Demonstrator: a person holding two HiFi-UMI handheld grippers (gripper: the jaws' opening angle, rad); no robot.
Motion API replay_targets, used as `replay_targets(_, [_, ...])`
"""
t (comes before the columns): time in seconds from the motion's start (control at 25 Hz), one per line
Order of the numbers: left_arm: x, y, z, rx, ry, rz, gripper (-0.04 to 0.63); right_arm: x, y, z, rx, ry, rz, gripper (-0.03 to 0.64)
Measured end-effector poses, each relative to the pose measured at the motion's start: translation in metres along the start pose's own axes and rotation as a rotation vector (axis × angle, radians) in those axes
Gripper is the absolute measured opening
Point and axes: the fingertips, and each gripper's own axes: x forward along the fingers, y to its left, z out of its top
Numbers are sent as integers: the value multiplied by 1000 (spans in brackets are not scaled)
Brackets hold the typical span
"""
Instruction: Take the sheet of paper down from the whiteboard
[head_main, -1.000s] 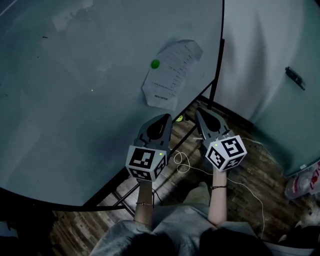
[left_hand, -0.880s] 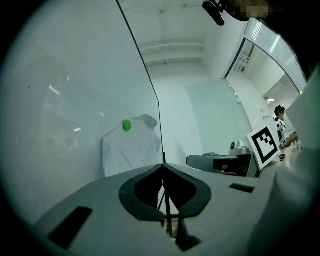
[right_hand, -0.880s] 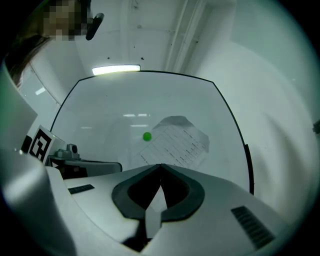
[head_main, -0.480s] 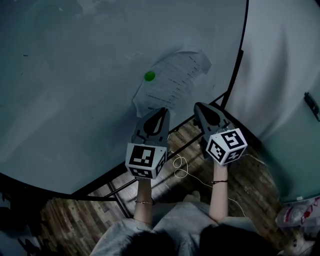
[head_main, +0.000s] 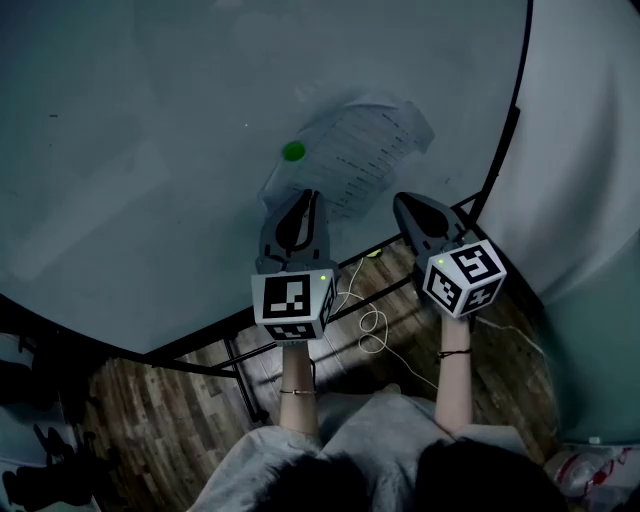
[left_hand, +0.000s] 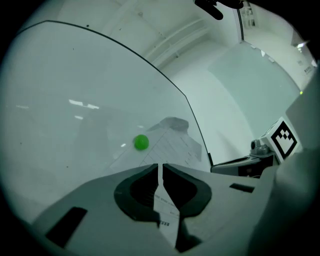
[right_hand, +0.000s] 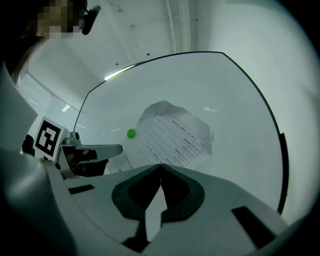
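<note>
Both hand-held grippers are sitting closer to the sheet than 1 second ago, and the left one is now overlapping its lower edge. On the whiteboard (head_main: 150, 150), the left hand-held gripper (head_main: 304, 197) is pointing at the sheet's bottom left corner. Its jaws are resting together with nothing clearly nipped between them. It is probably lining up on that loose corner for a pinch. Just above its tips, 1 green magnet (head_main: 293, 152) is pinning the sheet of paper (head_main: 365, 145) to the board, and the sheet's upper right corner is curling away. Further right, the right hand-held gripper (head_main: 401, 203) is waiting below the sheet, its jaws likewise closed and empty. The left tips are covering the corner, so any contact with the sheet is proving hard to make out.
</note>
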Motion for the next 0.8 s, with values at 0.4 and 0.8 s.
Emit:
replay_targets(0.4, [2,17,18,71,-17,201,39,8,-17,-8,60,3,88,2])
replay_targets(0.8, [13,29,29,169,2,268,123,24,-35,-18,164,23,52,63])
